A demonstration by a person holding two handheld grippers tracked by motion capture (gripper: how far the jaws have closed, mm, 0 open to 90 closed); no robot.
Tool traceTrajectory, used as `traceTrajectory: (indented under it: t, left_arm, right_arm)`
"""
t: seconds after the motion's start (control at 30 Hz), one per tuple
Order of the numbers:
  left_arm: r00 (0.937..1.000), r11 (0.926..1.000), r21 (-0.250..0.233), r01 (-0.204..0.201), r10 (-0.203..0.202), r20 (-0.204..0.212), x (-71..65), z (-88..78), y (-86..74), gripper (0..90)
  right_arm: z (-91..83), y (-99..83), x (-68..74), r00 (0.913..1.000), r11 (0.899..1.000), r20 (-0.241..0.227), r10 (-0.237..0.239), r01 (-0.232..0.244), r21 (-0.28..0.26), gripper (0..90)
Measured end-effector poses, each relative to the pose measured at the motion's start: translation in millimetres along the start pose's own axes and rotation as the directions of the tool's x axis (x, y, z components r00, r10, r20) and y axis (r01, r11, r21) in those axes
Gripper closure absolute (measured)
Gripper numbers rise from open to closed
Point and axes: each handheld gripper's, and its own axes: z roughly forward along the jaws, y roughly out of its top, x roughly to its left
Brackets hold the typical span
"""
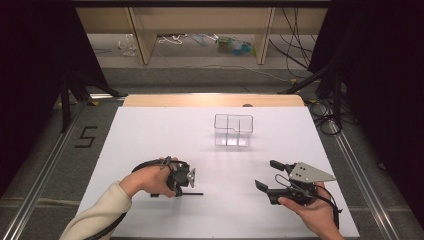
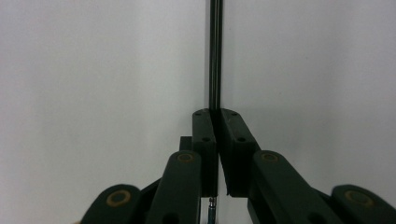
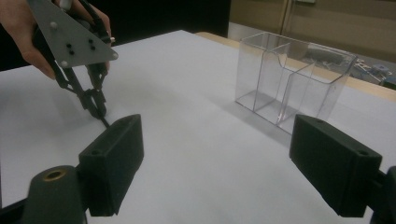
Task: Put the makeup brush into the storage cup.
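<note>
Thin black rod (image 1: 192, 193) lies flat on the white table sheet (image 1: 165, 130), near-left part of the table, long axis running left-right across the high view. One end pokes out to the right of the left gripper (image 1: 184, 186), toward table centre; a short dark stub shows on the other side, by the wrist. Middle of the rod is covered by the gripper body and the left hand (image 1: 147, 180), so full length can't be read.

In the left gripper view the rod (image 2: 215, 56) runs straight up from between the jaws and is cut off by the top edge; a small metallic tip (image 2: 212, 207) shows low down behind the pads. Which end is which: can't tell. The left gripper (image 2: 217, 114) has its jaws clamped on the rod, pads pressing it from both sides with no gap around it. It points down at the sheet.

In the right gripper view the left gripper (image 3: 98, 109) sits far left under its grey plate, rod (image 3: 104, 122) just a short dark sliver below the tips, partly behind the near jaw.

Right gripper (image 1: 267, 176) is well apart, near-right on the sheet, held by the right hand (image 1: 312, 212), jaws spread wide with nothing between them. Its own view shows the same: gripper (image 3: 215, 154) pads far apart, bare sheet between.

Clear plastic divided box (image 1: 233, 130) stands upright farther back, centre-right, apart from both grippers; interior hard to make out through the walls.
</note>
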Motion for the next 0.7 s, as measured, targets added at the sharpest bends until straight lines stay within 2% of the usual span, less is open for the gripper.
traceTrajectory:
  t: [0.43, 0.57, 0.6, 0.7]
  left_arm:
    - [1.0000, 1.0000, -0.002, 0.003, -0.003, 0.002, 0.1, -0.2, -0.1, 85.0]
    - [1.0000, 1.0000, 0.003, -0.002, 0.002, 0.008, 0.8, -0.8, -0.8, 85.0]
    - [1.0000, 1.0000, 0.000, -0.005, 0.005, 0.005, 0.9, -1.2, -0.9, 85.0]
    - [1.0000, 0.9999, -0.008, -0.006, 0.006, -0.007, 1.1, -4.5, -0.8, 85.1]
  right_arm:
    - [0.9, -0.3, 0.0, 1.0000, 1.000, 0.004, -0.003, 0.003, -0.009, 18.7]
    - [0.5, -0.1, -0.4, 1.0000, 1.000, -0.001, -0.002, 0.002, 0.003, 18.7]
    - [0.3, -0.2, 0.2, 0.9999, 1.000, -0.004, 0.010, -0.010, 0.012, 18.7]
    - [2.8, -1.0, -0.5, 1.0000, 1.000, -0.009, 0.000, 0.000, -0.015, 18.7]
